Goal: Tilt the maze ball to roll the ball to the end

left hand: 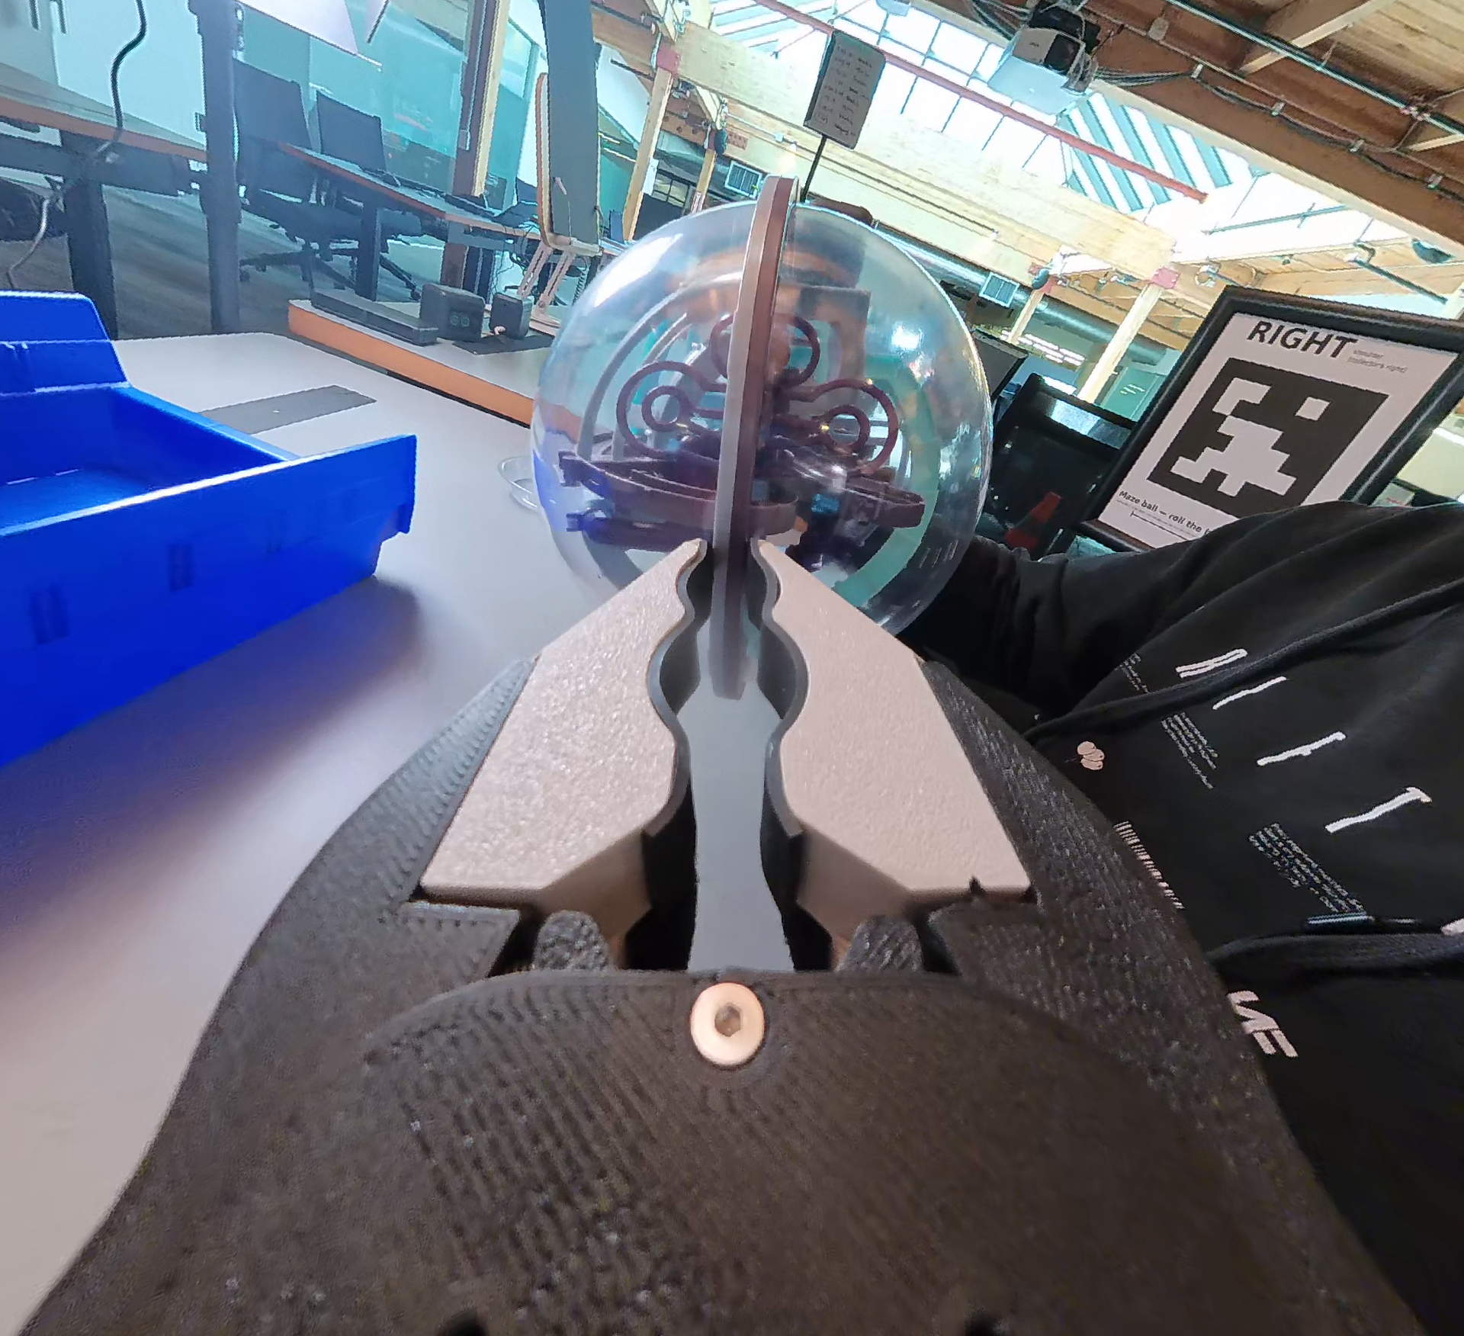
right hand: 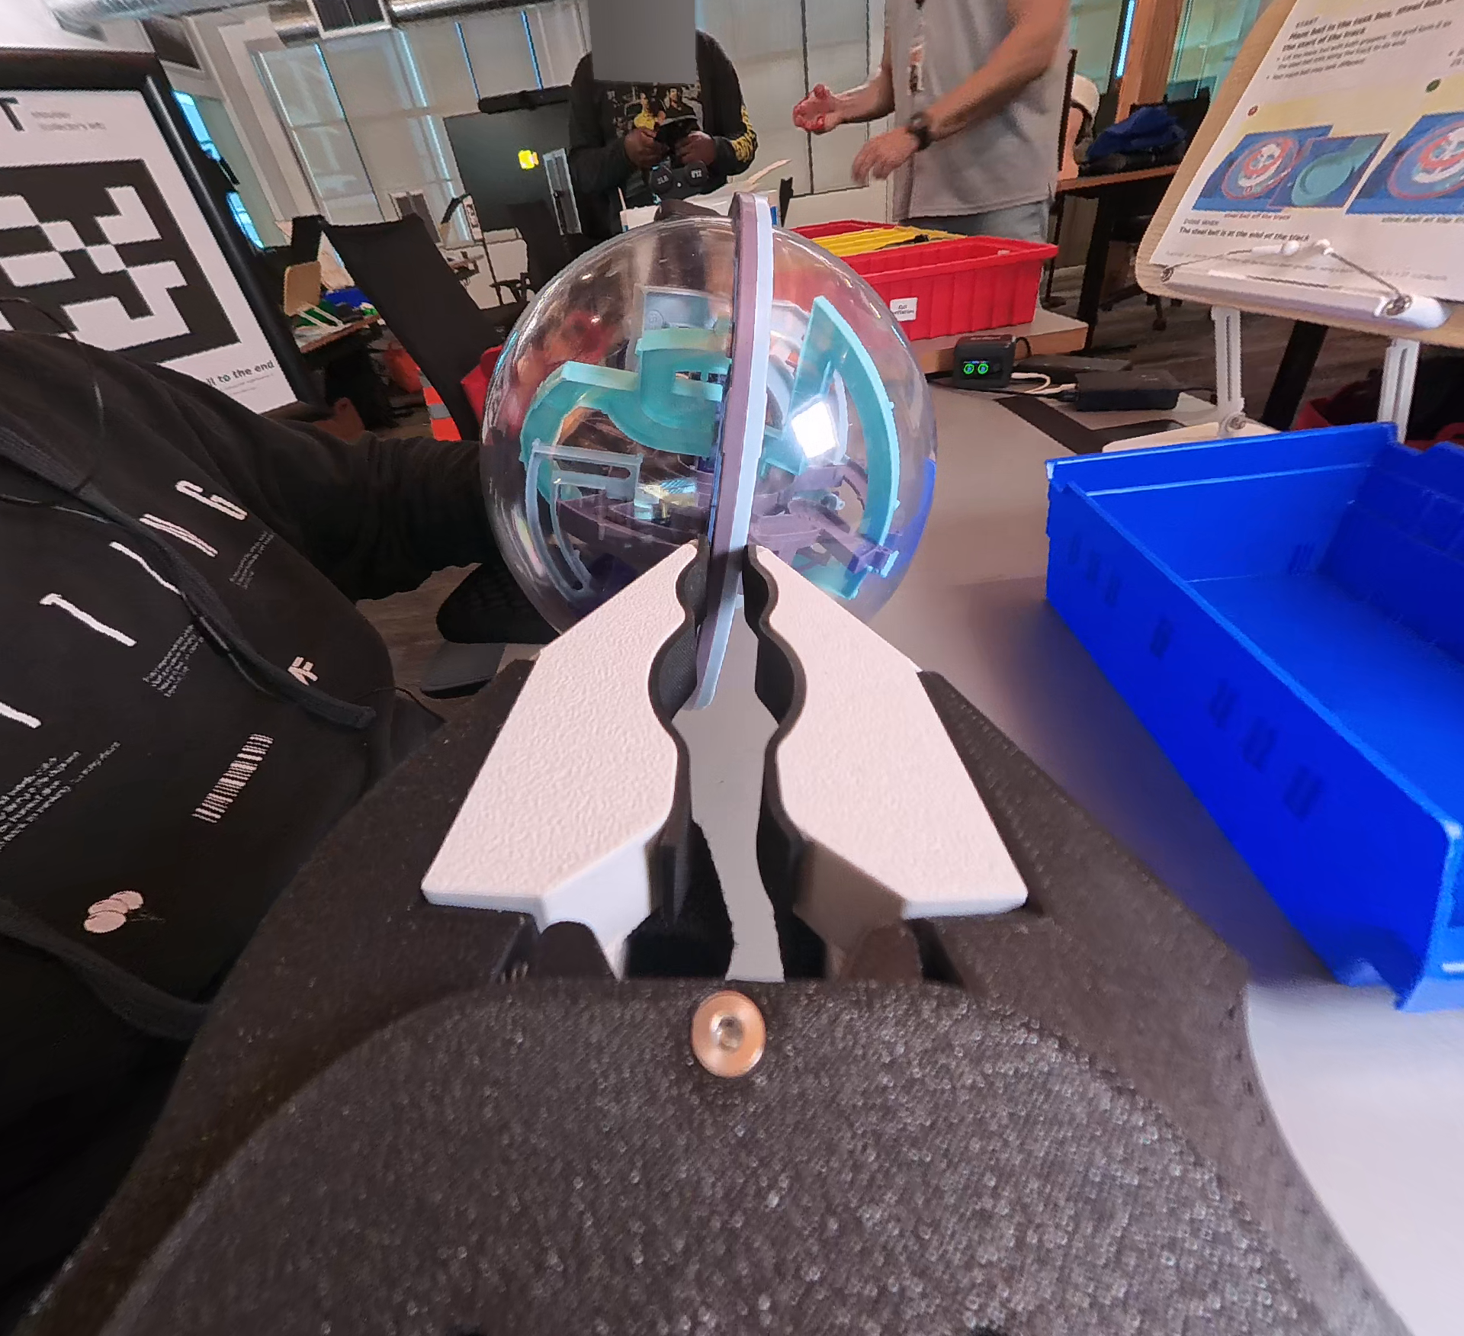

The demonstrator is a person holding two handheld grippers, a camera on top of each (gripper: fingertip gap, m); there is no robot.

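The clear maze ball hung above the grey table, gripped from two opposite sides by its flat equatorial rim. The left gripper pinched the rim between its narrow-set grey fingers, and the right gripper clamped it likewise. Maroon and teal tracks filled the sphere; the small steel ball could not be made out. A blue bin sat on the table just beside, with the person's black sleeve on the other side.
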